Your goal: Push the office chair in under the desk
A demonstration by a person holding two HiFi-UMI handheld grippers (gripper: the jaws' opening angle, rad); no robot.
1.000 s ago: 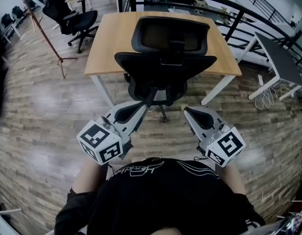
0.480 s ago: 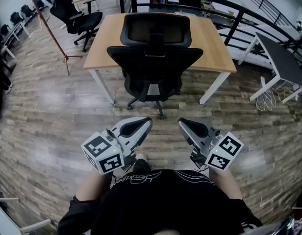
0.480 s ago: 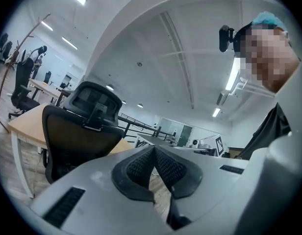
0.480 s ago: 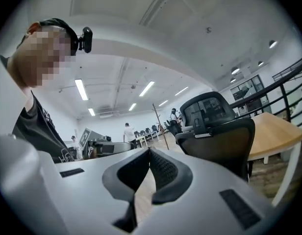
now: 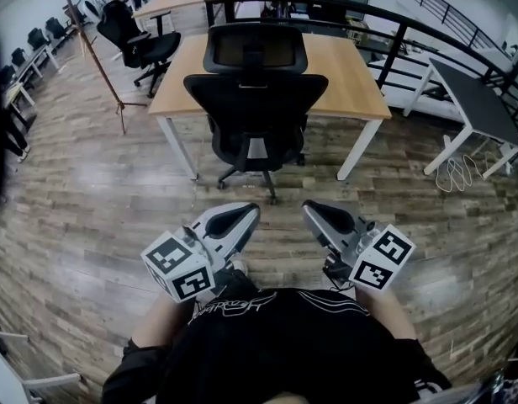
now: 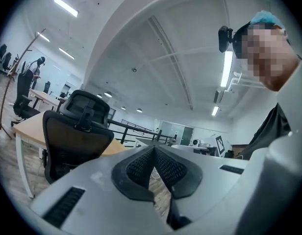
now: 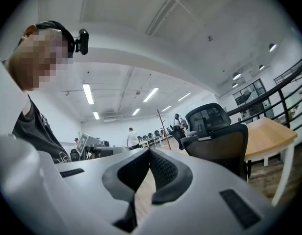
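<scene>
A black mesh office chair with a headrest stands with its back toward me, its seat tucked under the front edge of the wooden desk. The chair shows again in the left gripper view and in the right gripper view. My left gripper is shut with nothing in it, held low over the floor well short of the chair. My right gripper is shut and empty too, level with the left one and apart from the chair.
White desk legs flank the chair. A wooden pole stand rises at the left, with another black chair and desk behind it. A black railing and a grey table lie to the right. Wood plank floor surrounds me.
Both grippers have drawn back from the chair toward my body. The chair and desk now sit farther away and higher in the head view.
</scene>
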